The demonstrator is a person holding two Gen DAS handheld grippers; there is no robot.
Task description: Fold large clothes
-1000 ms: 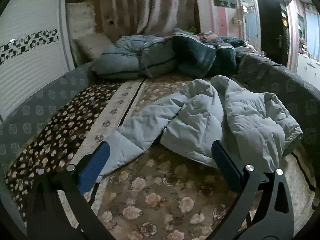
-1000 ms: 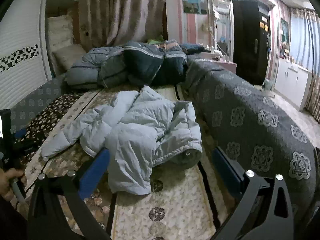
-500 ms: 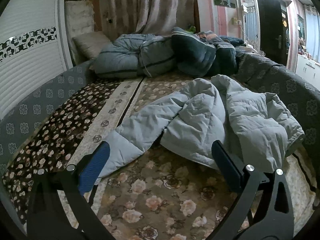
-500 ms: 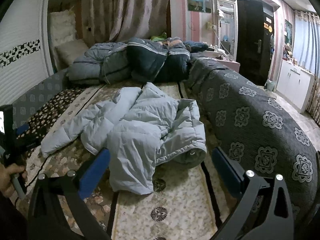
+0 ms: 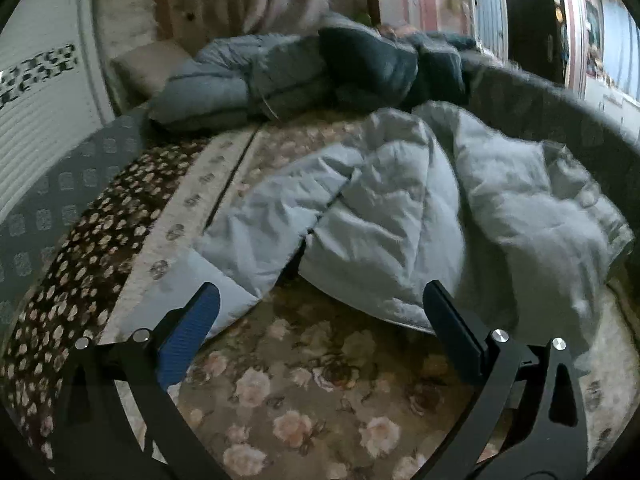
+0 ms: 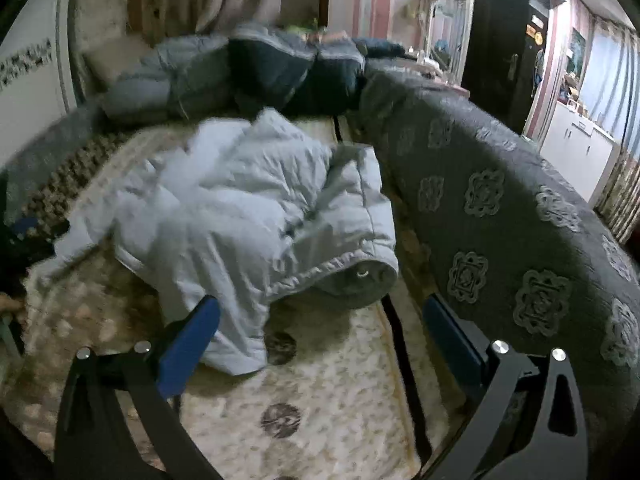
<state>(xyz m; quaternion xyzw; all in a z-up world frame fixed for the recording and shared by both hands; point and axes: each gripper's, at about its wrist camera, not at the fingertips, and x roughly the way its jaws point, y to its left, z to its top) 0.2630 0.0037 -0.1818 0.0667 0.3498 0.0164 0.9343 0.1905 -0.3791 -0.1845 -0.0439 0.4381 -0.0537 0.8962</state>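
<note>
**Right, both grippers bearing down on a crumpled coat**

Our left gripper (image 5: 320, 320) hangs with jaws wide apart, empty, the pale blue padded jacket (image 5: 400, 216) heaped just ahead, one sleeve (image 5: 224, 280) by its left finger. Our right gripper (image 6: 320, 328) gapes too, a hanging flap just ahead-left. Pinch only the puffy top layer and we could drag the floral bedspread (image 5: 312, 392) or bunch things worse.

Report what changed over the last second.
Both grippers, left and right, moved closer to the crumpled pale blue padded jacket, which now fills more of each view. Nothing was taken hold of; both sets of jaws are open and empty. The jacket lies in the same heap on the floral bedspread.
</note>
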